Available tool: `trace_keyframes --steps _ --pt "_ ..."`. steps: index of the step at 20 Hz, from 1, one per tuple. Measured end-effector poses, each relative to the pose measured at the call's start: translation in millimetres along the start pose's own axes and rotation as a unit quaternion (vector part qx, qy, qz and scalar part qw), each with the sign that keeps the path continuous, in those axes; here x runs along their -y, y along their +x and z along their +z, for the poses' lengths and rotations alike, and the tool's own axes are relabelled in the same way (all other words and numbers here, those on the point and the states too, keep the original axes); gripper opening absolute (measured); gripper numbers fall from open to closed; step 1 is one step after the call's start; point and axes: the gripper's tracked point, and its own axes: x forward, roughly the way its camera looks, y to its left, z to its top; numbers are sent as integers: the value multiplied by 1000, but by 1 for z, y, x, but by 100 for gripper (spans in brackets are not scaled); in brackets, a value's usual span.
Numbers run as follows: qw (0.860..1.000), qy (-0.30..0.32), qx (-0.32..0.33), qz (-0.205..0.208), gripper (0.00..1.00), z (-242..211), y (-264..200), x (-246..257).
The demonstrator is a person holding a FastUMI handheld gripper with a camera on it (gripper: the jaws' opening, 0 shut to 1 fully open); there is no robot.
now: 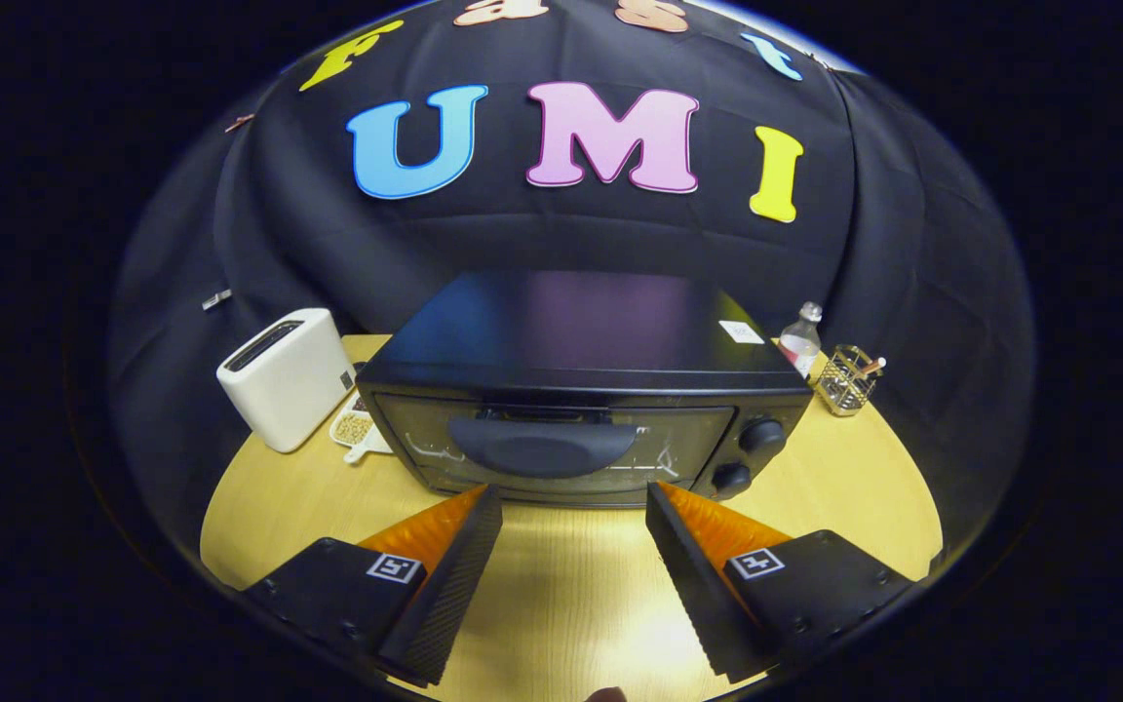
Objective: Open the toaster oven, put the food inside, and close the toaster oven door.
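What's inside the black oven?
The toaster oven door is shut. Through its dark glass, wire rack lines show faintly, but whether food sits inside can't be told. The gripper waits just ahead of the door, jaws open, holding nothing.

Even, fairly dim overhead light puts a soft sheen on the glossy black toaster oven top and a bright patch on the pale wooden round table between the open fingers, while fisheye bending curves everything outward, focus staying sharp.

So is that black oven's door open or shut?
Shut: the toaster oven door stands flat against its front, handle untouched; the open gripper is just short of it.
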Motion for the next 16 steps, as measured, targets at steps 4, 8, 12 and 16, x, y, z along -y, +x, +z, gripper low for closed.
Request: trace_keyframes --steps 4,8,12,16 --pt "999 5 33 -2 98 24 -25 15" --pt "994 -38 103 -10 98 69 -63 34" --pt "985 -47 167 -9 98 123 -102 48" --pt "978 -24 205 -12 98 168 -131 71"
